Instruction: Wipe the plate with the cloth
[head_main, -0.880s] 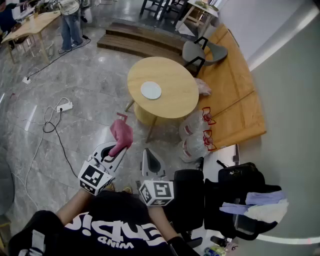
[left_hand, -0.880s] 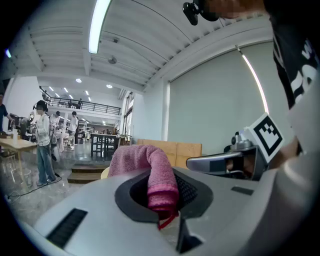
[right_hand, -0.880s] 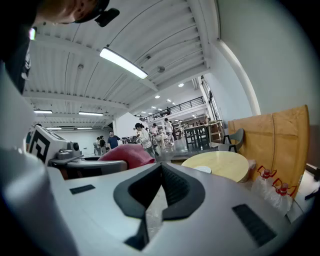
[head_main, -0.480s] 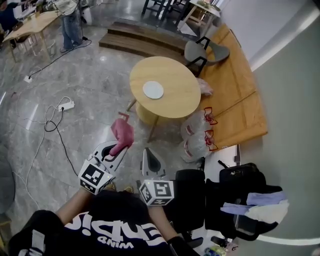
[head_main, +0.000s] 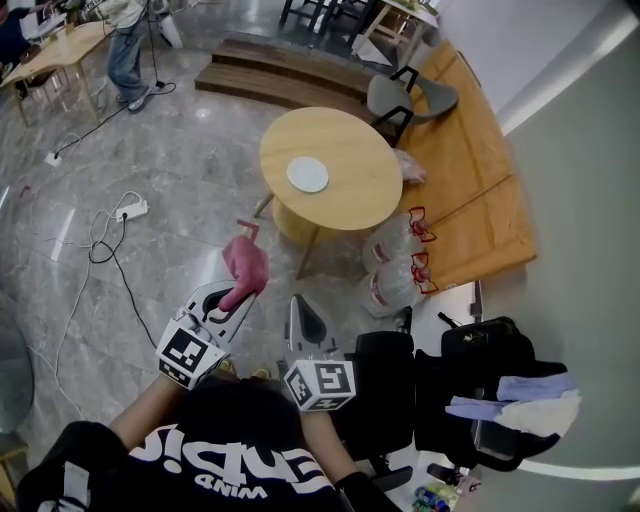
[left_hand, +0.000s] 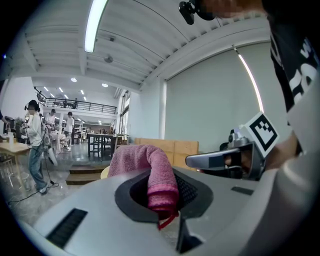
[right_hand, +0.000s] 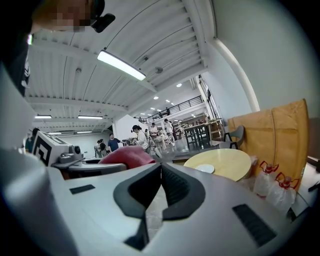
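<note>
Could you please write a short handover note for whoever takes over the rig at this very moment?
Left tool: shut on the pink cloth.
Right tool: shut, empty.
Plate: on the round table, some way ahead across the floor, untouched by either tool.
Done: cloth is in hand.
Left: walk to the table, then wipe the plate with the cloth.

The cloth (head_main: 246, 265) is pink. The plate (head_main: 308, 175) is white. The round table (head_main: 355, 150) is pale yellow wood. The left gripper (head_main: 228, 302) and the right gripper (head_main: 298, 305) are light grey, each with a cube of black-and-white squares. The floor (head_main: 180, 150) is shiny grey.
</note>
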